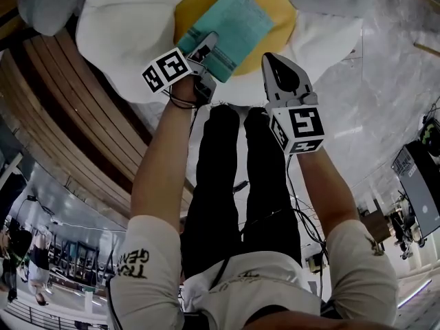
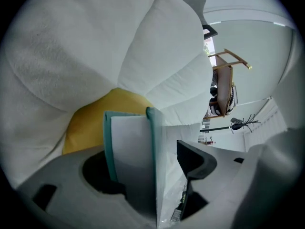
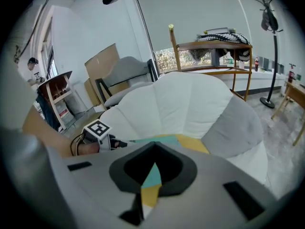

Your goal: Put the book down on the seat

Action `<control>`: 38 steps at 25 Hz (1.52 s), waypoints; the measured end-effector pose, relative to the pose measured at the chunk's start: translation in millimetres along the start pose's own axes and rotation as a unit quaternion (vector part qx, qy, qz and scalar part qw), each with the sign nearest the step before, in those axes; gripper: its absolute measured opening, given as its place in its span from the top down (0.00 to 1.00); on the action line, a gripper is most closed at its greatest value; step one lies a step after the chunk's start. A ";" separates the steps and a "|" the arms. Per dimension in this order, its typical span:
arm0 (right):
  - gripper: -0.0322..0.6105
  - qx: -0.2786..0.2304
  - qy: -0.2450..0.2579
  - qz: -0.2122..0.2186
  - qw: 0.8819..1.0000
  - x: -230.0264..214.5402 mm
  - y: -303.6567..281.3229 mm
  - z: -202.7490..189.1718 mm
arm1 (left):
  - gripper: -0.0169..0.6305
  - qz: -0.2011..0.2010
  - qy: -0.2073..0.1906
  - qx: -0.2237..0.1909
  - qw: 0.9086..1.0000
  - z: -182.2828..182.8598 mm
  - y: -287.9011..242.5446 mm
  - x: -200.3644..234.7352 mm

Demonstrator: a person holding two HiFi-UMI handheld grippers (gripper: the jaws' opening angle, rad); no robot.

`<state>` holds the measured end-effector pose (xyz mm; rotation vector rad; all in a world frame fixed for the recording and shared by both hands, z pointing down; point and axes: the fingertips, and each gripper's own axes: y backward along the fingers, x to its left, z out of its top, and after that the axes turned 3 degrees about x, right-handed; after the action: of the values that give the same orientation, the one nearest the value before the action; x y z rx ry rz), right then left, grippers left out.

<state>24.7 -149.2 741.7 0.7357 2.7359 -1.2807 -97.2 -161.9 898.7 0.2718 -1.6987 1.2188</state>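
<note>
- Writing: the book (image 1: 237, 26) has a plain teal cover with no legible title. Each marker cube (image 1: 166, 69) carries a black-and-white square pattern and no words. Dark lettering on the person's shirt (image 1: 132, 263) sits upside down and cannot be read with confidence.
- Hidden parts: in the head view the left gripper (image 1: 205, 50) covers the book's near corner. The right gripper view shows the book only as a teal sliver through the hollow behind its own tips. Whether the book touches the yellow seat cushion (image 1: 283, 19) of the white chair (image 1: 124, 33) cannot be told.
- Left gripper: the jaws are wide and the book stands on edge between them. It lies close against one jaw, and the other pad is clear of the teal cover.
- Right gripper (image 1: 273, 62): the jaws are together and hold nothing. It hangs just beside the book, at the chair's front edge.
</note>
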 end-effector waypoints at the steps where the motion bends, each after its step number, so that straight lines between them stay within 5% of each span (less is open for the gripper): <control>1: 0.91 0.002 0.002 0.000 1.000 -0.1 -0.8 -0.1 | 0.47 0.013 -0.008 0.003 1.000 -0.9 -0.3 3.1; 6: 0.91 0.010 0.003 0.003 1.000 4.0 -1.7 -4.3 | 0.43 0.107 0.002 0.052 0.993 -18.6 0.4 39.9; 14: 0.91 0.014 0.017 0.012 1.000 3.2 -5.8 -4.0 | 0.43 0.175 0.023 0.098 0.979 -45.9 16.3 80.5; 20: 0.91 0.005 0.023 0.015 1.000 3.3 -0.8 6.9 | 0.43 0.191 0.010 0.063 0.979 -39.4 44.2 76.3; 23: 0.91 0.001 0.023 0.018 1.000 7.3 9.3 14.1 | 0.50 0.223 -0.050 0.044 0.972 -31.9 68.5 59.4; 25: 0.91 -0.003 0.026 0.021 0.999 12.3 19.0 22.2 | 0.84 0.262 -0.113 0.018 0.958 -22.4 91.0 44.2; 26: 0.91 -0.007 0.027 0.022 0.999 14.5 23.9 28.0 | 0.93 0.276 -0.142 0.003 0.951 -17.3 100.7 34.5; 38: 0.91 -0.067 0.011 0.019 0.997 57.3 105.3 137.6 | 0.94 0.188 -0.322 -0.163 0.913 19.6 193.6 -197.4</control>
<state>-3.8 -169.1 562.6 0.7885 2.7777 -1.0749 -139.0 -153.9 624.8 0.1495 -2.5921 1.1548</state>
